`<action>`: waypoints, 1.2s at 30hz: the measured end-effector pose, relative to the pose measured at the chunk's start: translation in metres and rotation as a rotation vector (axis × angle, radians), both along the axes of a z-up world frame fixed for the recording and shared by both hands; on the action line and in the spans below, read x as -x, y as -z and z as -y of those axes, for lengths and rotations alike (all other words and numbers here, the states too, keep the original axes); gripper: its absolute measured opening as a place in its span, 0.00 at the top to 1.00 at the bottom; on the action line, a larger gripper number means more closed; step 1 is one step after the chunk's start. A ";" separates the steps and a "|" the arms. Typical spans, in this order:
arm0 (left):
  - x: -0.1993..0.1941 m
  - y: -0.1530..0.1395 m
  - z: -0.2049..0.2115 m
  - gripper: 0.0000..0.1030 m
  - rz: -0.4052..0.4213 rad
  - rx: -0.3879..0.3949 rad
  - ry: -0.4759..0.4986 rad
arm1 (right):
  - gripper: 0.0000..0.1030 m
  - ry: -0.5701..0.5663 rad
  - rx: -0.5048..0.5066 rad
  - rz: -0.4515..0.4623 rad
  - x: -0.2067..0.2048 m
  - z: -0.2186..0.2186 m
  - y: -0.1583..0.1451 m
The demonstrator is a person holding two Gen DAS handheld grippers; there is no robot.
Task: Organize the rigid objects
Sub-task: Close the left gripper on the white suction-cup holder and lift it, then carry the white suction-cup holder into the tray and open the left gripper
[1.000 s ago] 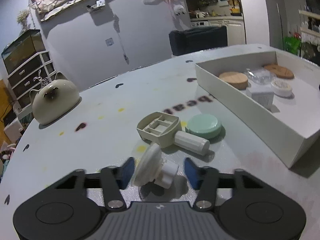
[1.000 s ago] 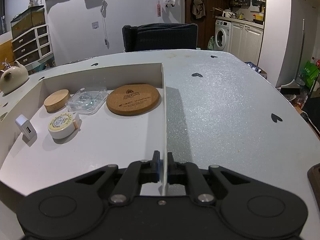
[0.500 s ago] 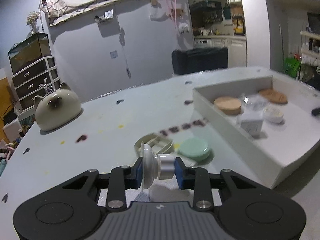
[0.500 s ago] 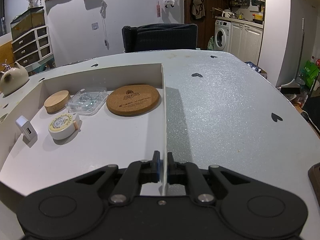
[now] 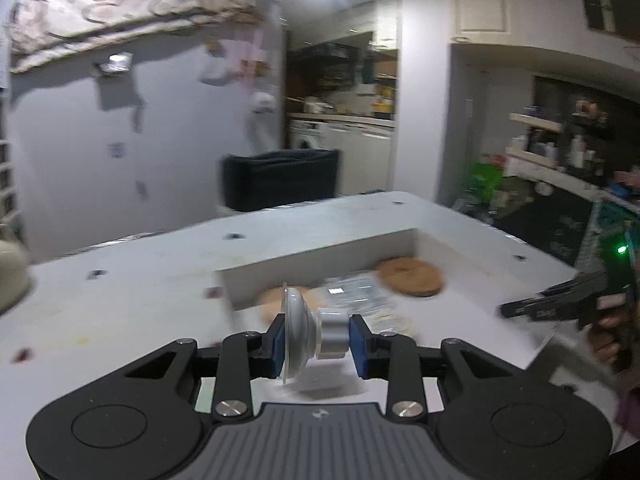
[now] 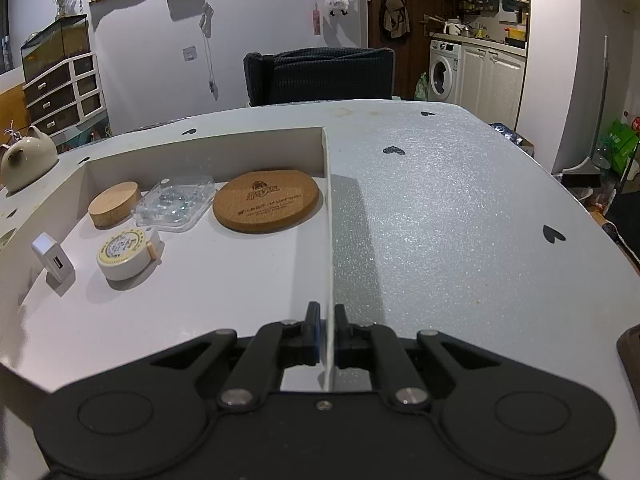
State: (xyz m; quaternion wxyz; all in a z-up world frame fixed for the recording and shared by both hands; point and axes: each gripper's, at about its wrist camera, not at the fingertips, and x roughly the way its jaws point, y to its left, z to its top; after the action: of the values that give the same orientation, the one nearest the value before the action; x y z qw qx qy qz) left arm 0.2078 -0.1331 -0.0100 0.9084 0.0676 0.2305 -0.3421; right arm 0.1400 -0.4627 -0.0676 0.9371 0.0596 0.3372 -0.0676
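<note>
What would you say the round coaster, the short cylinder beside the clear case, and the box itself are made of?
Round coaster: cork, judging by its speckled tan grain and matte printed face. Short cylinder: probably light wood, smooth with faint grain. Box: seemingly matte white cardboard, with thin walls.

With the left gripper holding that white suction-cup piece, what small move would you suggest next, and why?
Probably carry it forward over the shallow white box and lower it. The left gripper clamps the white suction-cup piece near the box's edge, while the right gripper pinches its wall.
</note>
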 end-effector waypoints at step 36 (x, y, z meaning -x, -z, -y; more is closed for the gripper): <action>-0.084 0.069 0.157 0.29 -0.538 0.190 0.046 | 0.94 -0.021 -0.049 -0.020 -0.003 0.011 0.000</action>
State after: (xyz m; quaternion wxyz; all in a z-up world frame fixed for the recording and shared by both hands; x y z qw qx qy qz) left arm 0.2920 -0.2901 -0.0793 0.8091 -0.1058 0.4284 -0.3882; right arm 0.1434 -0.4732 -0.0674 0.9327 0.0782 0.3485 -0.0502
